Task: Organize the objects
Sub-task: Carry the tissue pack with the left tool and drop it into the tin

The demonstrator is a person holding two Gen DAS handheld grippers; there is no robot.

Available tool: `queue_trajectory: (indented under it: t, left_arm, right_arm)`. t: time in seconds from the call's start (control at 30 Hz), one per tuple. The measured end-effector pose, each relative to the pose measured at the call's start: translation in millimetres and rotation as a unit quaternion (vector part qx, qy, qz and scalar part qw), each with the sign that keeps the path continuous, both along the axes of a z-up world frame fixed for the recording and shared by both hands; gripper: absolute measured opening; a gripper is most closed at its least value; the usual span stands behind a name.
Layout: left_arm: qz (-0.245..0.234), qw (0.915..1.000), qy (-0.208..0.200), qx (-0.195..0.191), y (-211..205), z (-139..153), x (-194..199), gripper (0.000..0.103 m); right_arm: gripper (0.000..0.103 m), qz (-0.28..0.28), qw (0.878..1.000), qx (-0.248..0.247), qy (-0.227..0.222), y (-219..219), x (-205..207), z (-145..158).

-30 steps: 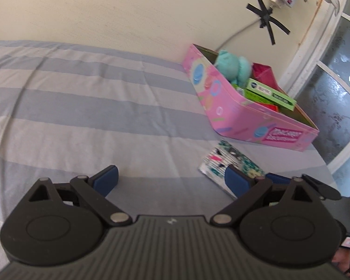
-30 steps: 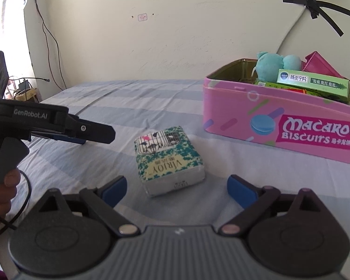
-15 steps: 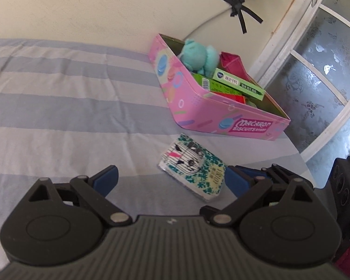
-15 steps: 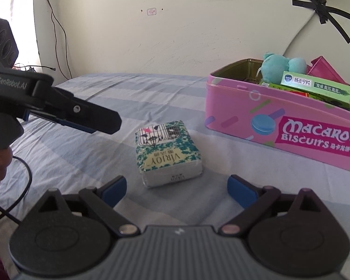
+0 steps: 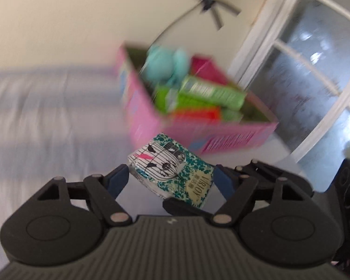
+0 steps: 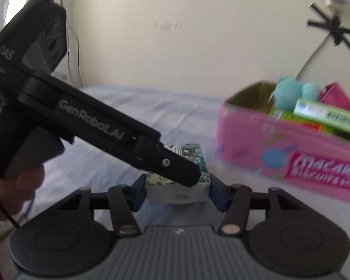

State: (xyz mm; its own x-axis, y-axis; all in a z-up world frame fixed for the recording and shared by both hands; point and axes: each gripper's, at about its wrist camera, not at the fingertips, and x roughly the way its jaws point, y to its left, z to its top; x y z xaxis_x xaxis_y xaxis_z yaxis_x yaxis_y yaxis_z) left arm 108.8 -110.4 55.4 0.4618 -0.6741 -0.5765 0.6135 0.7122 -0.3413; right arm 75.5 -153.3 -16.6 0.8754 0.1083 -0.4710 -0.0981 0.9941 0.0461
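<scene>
A cream wall [image 6: 198, 35] rises behind the striped bedsheet [image 5: 46, 116], beside a frosted window [image 5: 315, 74].

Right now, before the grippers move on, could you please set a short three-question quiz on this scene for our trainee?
1. True or false: the teal plush toy lies on the striped blue bedsheet, outside the pink Macaron Biscuits box.
2. What sits between the right gripper's blue pads? A) a green carton B) the green-and-white patterned tissue pack C) a red packet
3. Which other tool also clamps that pack?
Key: 1 false, the toy sits inside the box. 2 B; the jaws have just been closing, and the pads press the pack's sides. 3 the left gripper, shut on it.
</scene>
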Motion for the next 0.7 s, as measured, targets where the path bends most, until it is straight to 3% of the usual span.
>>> queue_trajectory:
  t: [0.13, 0.27, 0.37, 0.43, 0.53, 0.7]
  left_arm:
    - [-0.029, 0.9983, -0.049, -0.015, -30.4, 34.2, 15.5, 0.082]
    - [-0.033, 0.9959, -0.084, 0.01, -72.1, 36.9, 40.9, 0.082]
    - [0.011, 0.9943, -0.097, 0.042, -90.1, 30.4, 64.5, 0.089]
    - [0.049, 0.9925, -0.098, 0.055, -88.4, 27.8, 71.9, 0.089]
    - [0.063, 0.9935, -0.093, 0.018, -64.2, 28.9, 64.2, 0.092]
    - [0.094, 0.9894, -0.109, 0.023, -41.7, 29.0, 32.6, 0.092]
  right_arm:
    - [0.054, -0.039, 0.997, 0.019, -0.066, -26.0, 1.4, 28.0]
    - [0.055, -0.082, 0.992, 0.029, -0.089, -56.0, 24.0, 40.2]
    - [0.058, -0.117, 0.989, 0.016, -0.085, -72.1, 53.9, 35.6]
    - [0.07, -0.135, 0.988, 0.008, -0.07, -79.9, 72.5, 26.5]
    - [0.07, -0.138, 0.987, 0.035, -0.07, -90.7, 65.9, 18.1]
    - [0.075, -0.156, 0.98, 0.059, -0.107, -91.5, 24.5, 18.5]
